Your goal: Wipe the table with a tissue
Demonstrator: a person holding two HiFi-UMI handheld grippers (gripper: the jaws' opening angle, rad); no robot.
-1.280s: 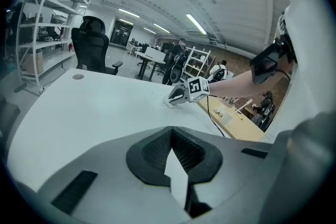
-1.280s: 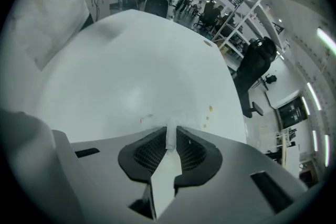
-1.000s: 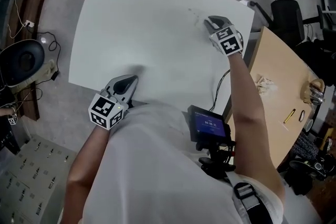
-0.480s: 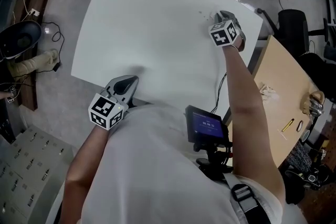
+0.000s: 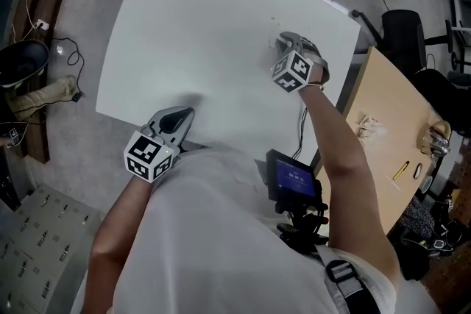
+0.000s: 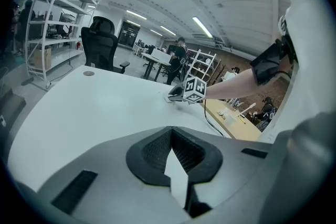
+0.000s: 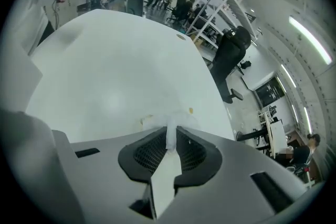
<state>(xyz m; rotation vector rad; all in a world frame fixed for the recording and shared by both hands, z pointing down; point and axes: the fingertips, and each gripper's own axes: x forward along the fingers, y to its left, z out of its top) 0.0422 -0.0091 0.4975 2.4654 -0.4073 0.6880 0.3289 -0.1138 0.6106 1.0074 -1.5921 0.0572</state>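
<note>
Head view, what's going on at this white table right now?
A person with a tool in each hand is wiping the white table. The right tool is shut on a tissue and holds it down on the tabletop toward the far right side, next to a small yellowish speck. The left tool is at the near edge, jaws together with nothing between them.

White table (image 5: pixel 199 33) carries a crumpled tissue (image 7: pixel 157 122) and a crumb (image 7: pixel 190 110).
</note>
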